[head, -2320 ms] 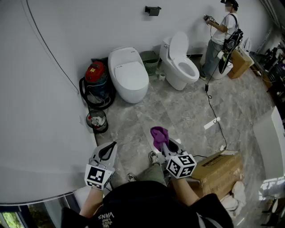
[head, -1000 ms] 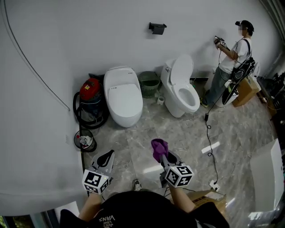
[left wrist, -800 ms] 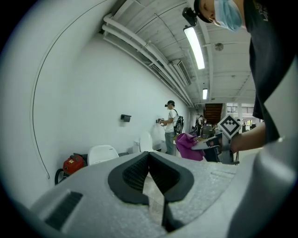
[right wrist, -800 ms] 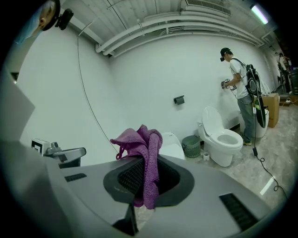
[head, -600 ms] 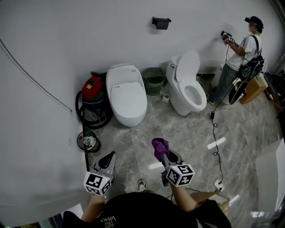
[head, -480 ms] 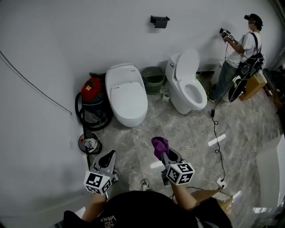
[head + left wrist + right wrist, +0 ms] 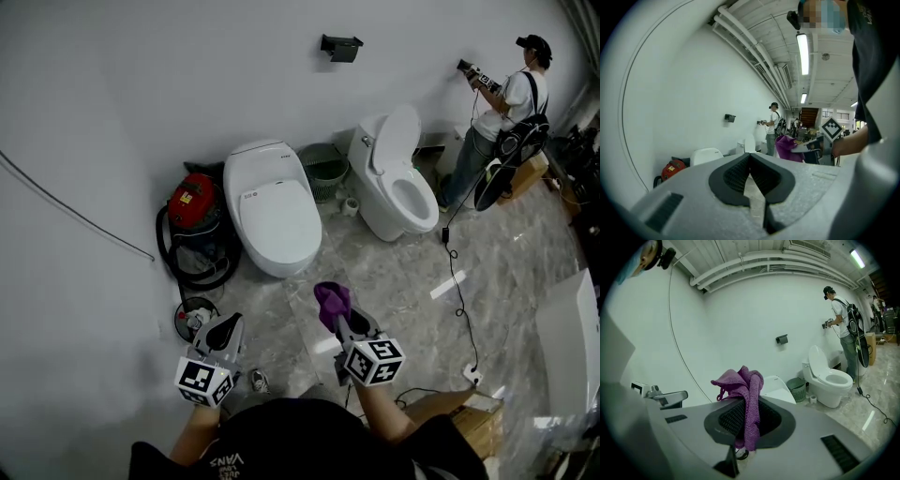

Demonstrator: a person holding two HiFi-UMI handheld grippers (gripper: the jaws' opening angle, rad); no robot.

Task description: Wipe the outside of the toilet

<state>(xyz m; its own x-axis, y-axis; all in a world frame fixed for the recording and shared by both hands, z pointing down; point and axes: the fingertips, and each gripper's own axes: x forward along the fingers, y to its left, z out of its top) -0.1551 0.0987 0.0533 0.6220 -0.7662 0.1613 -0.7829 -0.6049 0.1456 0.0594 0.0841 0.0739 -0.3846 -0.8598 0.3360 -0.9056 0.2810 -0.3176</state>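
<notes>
Two white toilets stand against the far wall: a closed-lid toilet [image 7: 273, 208] at centre left and an open-lid toilet [image 7: 398, 180] to its right. My right gripper [image 7: 336, 314] is shut on a purple cloth [image 7: 331, 299], well short of both toilets; the purple cloth [image 7: 746, 397] hangs bunched between the jaws in the right gripper view. My left gripper [image 7: 226, 330] is shut and holds nothing, low at the left. In the left gripper view the closed jaws of the left gripper [image 7: 751, 174] meet, with the closed-lid toilet [image 7: 707, 155] beyond.
A red vacuum cleaner [image 7: 194, 217] with a black hose sits left of the closed toilet. A green basket [image 7: 324, 169] stands between the toilets. A small bin [image 7: 194, 319] is near my left gripper. A person [image 7: 497, 117] stands at the far right; a cable [image 7: 457, 281] crosses the floor. A cardboard box [image 7: 469, 422] lies at right.
The view has shifted and I stand a little nearer the closed-lid toilet. Both grippers keep their hold and spacing; the cloth stays in the right one.
</notes>
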